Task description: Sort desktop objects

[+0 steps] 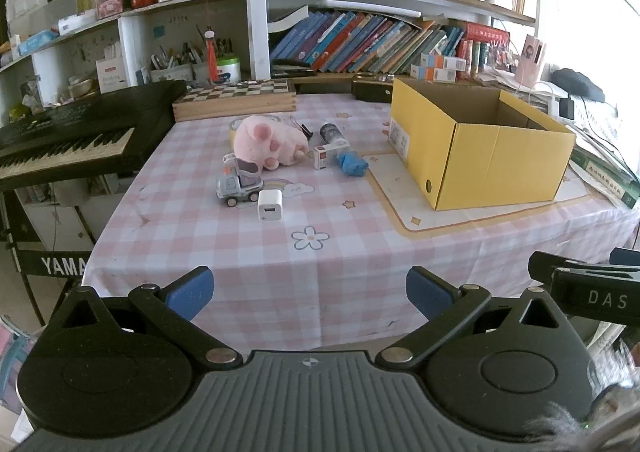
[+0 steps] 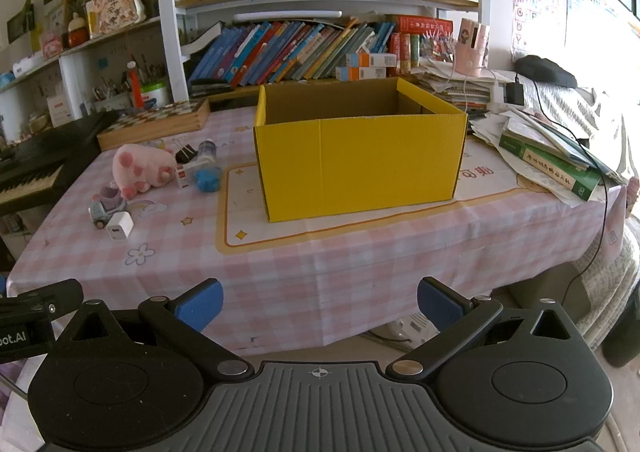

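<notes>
An open yellow cardboard box (image 1: 496,156) (image 2: 360,164) stands on the pink checked tablecloth. Left of it lie a pink plush pig (image 1: 268,140) (image 2: 138,166), a grey toy truck (image 1: 239,182) (image 2: 106,206), a white charger cube (image 1: 269,205) (image 2: 119,226), a small white and red box (image 1: 323,156) (image 2: 182,175), a crumpled blue item (image 1: 353,165) (image 2: 208,180), a small bottle (image 1: 332,134) (image 2: 206,150) and a black binder clip (image 2: 185,153). My left gripper (image 1: 310,294) is open and empty before the table's front edge. My right gripper (image 2: 320,302) is open and empty, facing the box.
A black keyboard (image 1: 68,136) sits left of the table. A wooden chessboard box (image 1: 236,98) lies at the back. Bookshelves (image 1: 360,40) rise behind. Stacked books and papers (image 2: 552,160) with cables lie right of the box.
</notes>
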### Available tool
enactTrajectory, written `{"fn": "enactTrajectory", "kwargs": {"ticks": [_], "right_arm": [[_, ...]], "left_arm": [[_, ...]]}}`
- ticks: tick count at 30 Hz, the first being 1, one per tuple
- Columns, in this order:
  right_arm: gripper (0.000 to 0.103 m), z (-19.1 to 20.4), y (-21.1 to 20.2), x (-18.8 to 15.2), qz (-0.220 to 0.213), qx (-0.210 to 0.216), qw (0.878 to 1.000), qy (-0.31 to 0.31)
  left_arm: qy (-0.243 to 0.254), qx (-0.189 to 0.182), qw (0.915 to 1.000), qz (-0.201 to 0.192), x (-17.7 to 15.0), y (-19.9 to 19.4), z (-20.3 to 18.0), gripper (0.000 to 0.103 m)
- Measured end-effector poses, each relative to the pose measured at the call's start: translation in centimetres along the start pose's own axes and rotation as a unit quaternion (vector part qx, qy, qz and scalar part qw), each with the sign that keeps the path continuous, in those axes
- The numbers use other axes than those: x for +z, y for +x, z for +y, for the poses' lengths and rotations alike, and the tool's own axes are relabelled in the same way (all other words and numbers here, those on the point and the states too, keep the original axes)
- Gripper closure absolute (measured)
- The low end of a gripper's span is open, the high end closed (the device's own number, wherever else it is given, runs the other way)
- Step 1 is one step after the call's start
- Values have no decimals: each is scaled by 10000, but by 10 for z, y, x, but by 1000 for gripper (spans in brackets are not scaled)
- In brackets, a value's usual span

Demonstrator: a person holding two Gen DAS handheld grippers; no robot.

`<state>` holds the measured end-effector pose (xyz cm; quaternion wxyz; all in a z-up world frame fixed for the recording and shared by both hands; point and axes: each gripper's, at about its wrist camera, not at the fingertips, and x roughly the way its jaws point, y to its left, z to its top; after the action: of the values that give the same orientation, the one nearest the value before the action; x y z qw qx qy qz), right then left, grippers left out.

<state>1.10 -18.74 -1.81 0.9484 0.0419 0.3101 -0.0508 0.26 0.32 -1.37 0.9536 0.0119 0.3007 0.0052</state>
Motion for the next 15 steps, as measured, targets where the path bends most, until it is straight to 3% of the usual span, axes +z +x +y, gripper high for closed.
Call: {"fn": "enactTrajectory", "kwargs": {"ticks": [15], "right_arm": [[0,1,0,0,8,-2,10000,1]], "left_arm": [[0,-6,10000,3,-1,1,0,0]]}}
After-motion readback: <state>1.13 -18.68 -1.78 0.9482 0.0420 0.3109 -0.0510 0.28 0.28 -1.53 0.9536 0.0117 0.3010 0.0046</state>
